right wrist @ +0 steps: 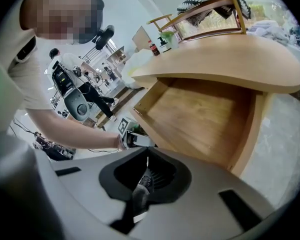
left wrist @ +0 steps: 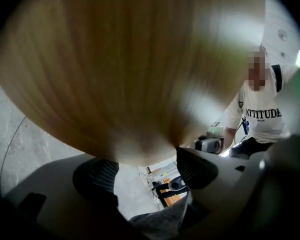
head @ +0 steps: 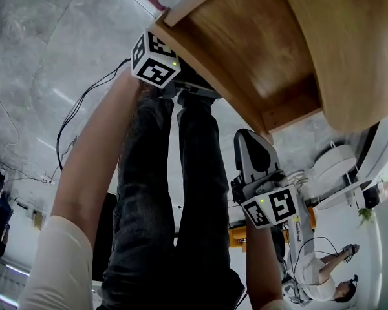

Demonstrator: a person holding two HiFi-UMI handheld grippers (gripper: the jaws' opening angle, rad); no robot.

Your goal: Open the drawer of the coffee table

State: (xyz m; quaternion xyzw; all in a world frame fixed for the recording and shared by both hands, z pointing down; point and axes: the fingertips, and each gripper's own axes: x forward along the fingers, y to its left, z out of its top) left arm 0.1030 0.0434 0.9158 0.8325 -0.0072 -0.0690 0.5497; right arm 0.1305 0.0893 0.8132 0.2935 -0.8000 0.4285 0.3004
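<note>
Grey marbled floor (head: pixel 58 37) lies under the operator, whose jeans-clad legs (head: pixel 174 199) fill the near field of the head view.

Right gripper (right wrist: pixel 141 183): jaws together on nothing, held beside the right leg and short of the furniture.

Left gripper (left wrist: pixel 147 173): jaws standing apart, with blurred wood looming just over them. The right gripper view places it at the front corner of the drawer (right wrist: pixel 205 114). That drawer is already drawn well out from beneath the coffee table top (right wrist: pixel 225 59) and shows a bare wooden bottom (task judged essentially complete).

Beyond, on the top, stand bottles (right wrist: pixel 163 44) and a wooden frame (right wrist: pixel 210 24) with a striped cloth over it.

Risks: further pulling could take the drawer off its runners and drop it, since no stop is visible. The unclamped jaws could also slip off the front.

Not determinable: any handle, whether the left jaws touch the wood, the runners, and the table's legs (cut off).
</note>
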